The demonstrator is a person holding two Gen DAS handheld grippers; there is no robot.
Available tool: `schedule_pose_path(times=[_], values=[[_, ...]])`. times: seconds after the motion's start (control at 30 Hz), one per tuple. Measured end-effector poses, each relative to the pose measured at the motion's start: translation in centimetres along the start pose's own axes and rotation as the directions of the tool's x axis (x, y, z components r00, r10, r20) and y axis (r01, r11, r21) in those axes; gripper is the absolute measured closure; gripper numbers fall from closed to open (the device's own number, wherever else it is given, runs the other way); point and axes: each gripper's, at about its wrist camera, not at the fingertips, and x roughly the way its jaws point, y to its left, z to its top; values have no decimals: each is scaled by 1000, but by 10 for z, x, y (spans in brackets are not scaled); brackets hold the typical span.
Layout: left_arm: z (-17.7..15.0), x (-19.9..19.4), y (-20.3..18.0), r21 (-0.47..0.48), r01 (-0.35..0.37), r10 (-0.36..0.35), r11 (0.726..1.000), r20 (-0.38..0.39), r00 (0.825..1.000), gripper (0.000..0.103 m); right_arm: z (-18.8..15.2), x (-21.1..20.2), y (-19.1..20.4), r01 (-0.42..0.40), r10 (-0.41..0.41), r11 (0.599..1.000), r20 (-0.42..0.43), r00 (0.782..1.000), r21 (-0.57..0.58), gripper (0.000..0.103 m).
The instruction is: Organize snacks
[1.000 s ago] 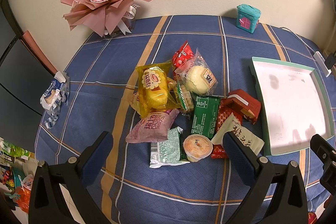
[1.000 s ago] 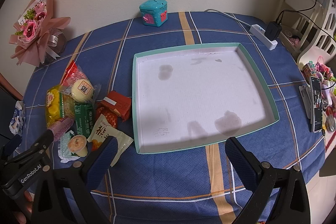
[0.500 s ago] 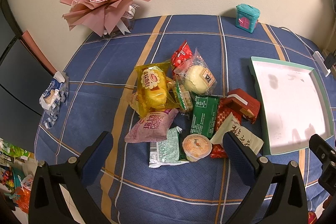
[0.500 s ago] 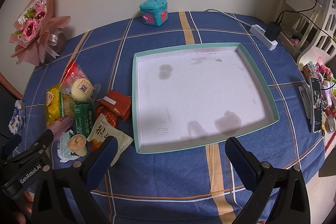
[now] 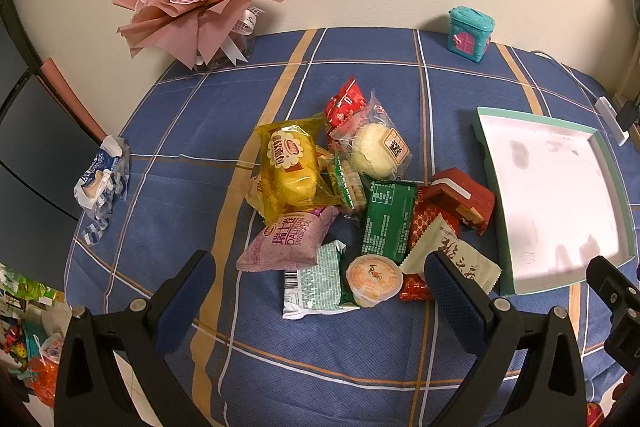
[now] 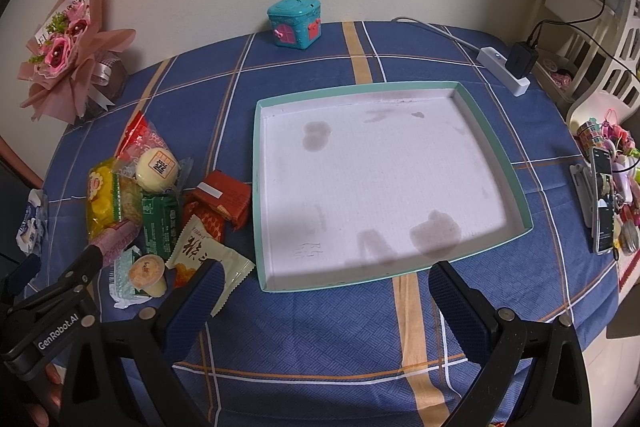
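Observation:
A pile of wrapped snacks lies on the blue plaid tablecloth: a yellow cake pack (image 5: 289, 167), a pink pack (image 5: 289, 239), a green pack (image 5: 386, 221), a jelly cup (image 5: 374, 279), a white bun pack (image 5: 378, 151), a red box (image 5: 460, 201) and a cream pack (image 5: 460, 263). A teal-rimmed white tray (image 6: 496, 163) sits empty to their right. My left gripper (image 5: 320, 291) is open and empty, just in front of the pile. My right gripper (image 6: 320, 301) is open and empty at the tray's near edge (image 6: 344, 281). The pile also shows in the right wrist view (image 6: 160, 203).
A pink bouquet (image 5: 192, 7) and a teal toy house (image 5: 470, 33) stand at the back by the wall. A crumpled blue wrapper (image 5: 102, 179) lies at the table's left edge. A power strip (image 6: 506, 71) and a phone (image 6: 604, 203) lie at the right.
The left wrist view has drifted slightly, so the pile sits a little lower and left. The right gripper has barely moved. Both stay open.

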Motion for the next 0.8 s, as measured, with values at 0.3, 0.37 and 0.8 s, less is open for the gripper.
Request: schedule_pose_path(times=[0.3,0.37,0.8], values=[[-2,-1,2,-12,-1,1,1000,2,1000,0,1,0,2,-2,2,1000,-4,1000,-6,0],[-2,0,9,-42,-4,4,999,4,1000,0,2,0,5,-11,11,1000,0,1000,-17,0],[-12,51,61,-201,-27,-4,979,-156,988,0,12,47,78,-168,143,964,-129,981,-207,0]])
